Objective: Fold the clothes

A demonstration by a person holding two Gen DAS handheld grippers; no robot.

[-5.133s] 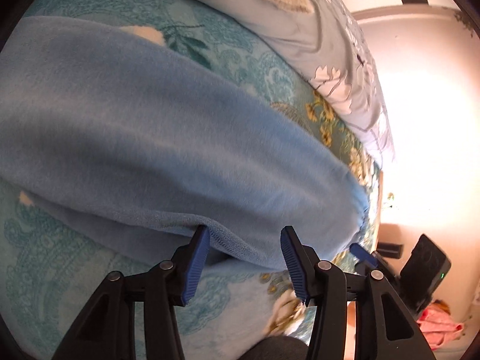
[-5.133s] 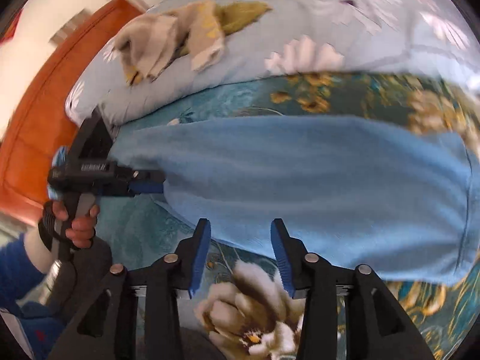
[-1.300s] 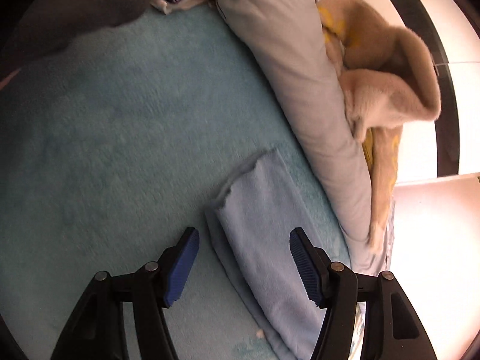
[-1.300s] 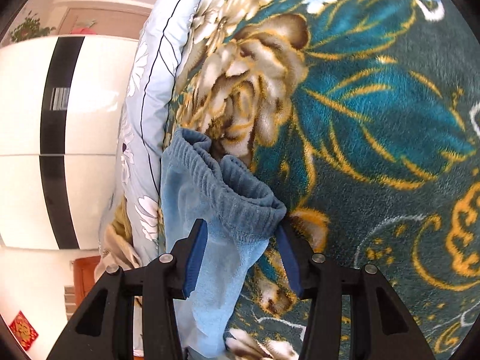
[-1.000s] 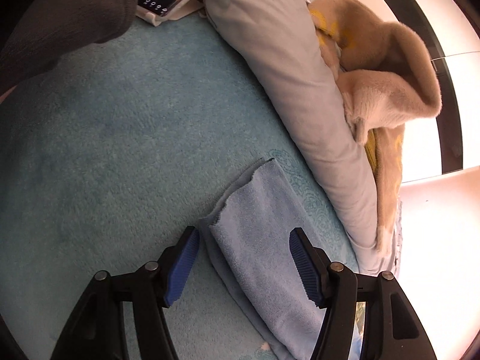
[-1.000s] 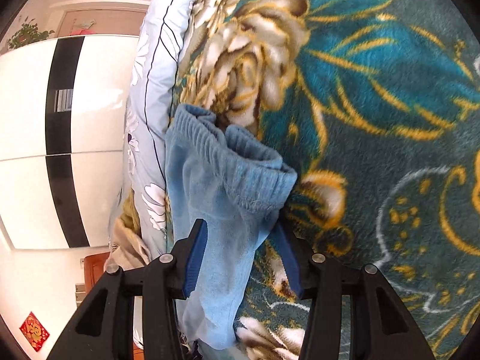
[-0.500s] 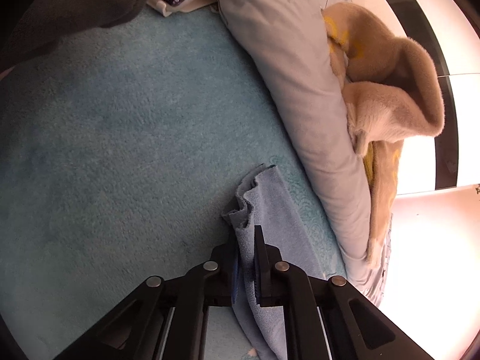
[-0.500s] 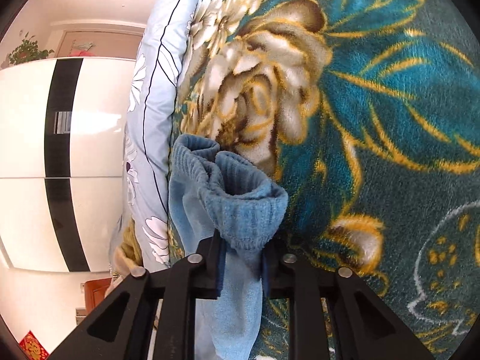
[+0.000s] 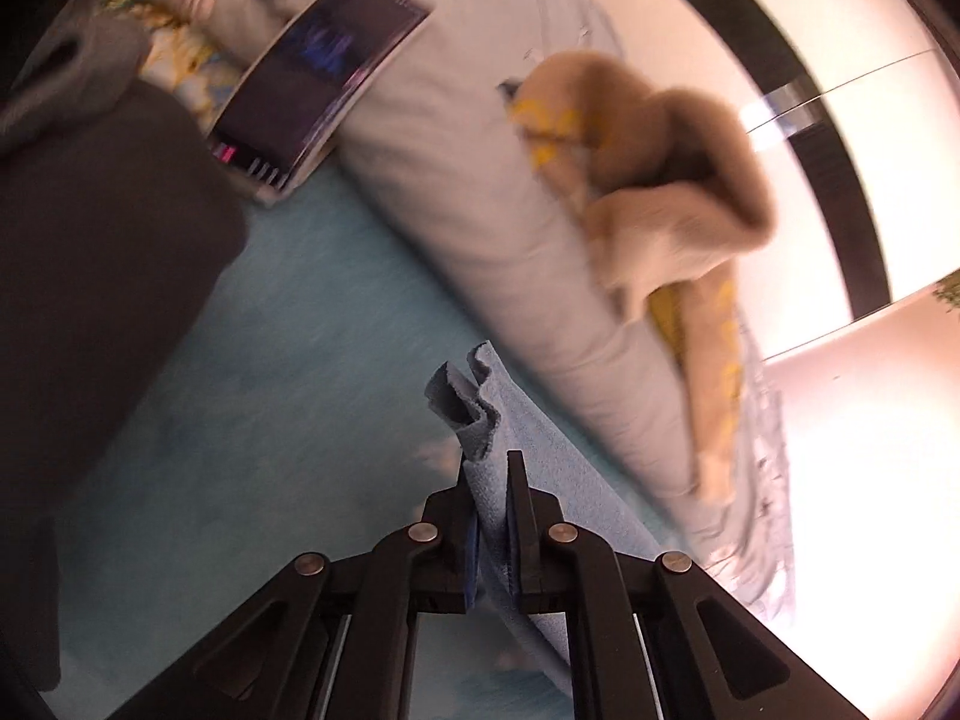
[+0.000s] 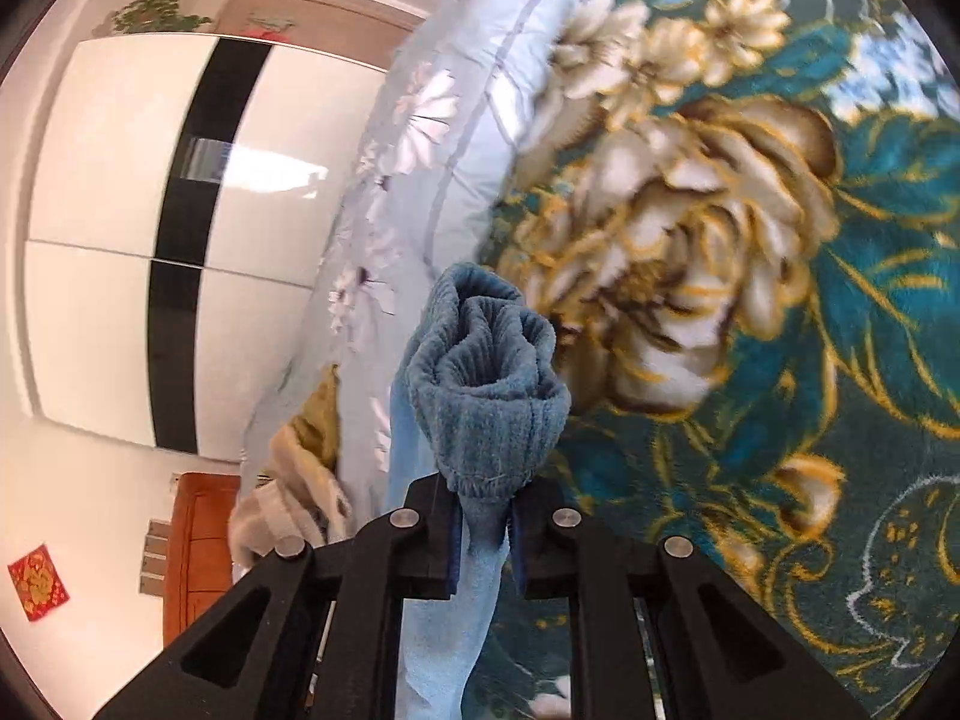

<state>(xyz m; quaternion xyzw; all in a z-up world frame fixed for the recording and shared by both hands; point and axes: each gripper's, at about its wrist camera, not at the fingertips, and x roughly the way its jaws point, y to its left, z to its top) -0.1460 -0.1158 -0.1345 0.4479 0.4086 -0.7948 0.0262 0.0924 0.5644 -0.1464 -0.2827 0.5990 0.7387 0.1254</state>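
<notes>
A light blue fleece garment [image 9: 540, 480] is folded into a long narrow strip on the teal bedspread [image 9: 288, 396]. My left gripper [image 9: 487, 480] is shut on its open hem end, which bunches up above the fingertips. In the right wrist view my right gripper [image 10: 483, 498] is shut on the ribbed waistband end of the same blue garment [image 10: 486, 384], which bulges above the jaws and is lifted off the flowered blanket [image 10: 750, 300].
A pale blue flowered duvet roll [image 9: 480, 204] lies along the bed's far side, with a beige and yellow cloth [image 9: 654, 180] on it. A tablet [image 9: 312, 78] leans near a dark grey garment [image 9: 90, 276]. A white and black wardrobe [image 10: 156, 228] stands beyond.
Both grippers, open around the garment's ends a second ago, have shut on them. Both ends are now lifted and the views have swung upward.
</notes>
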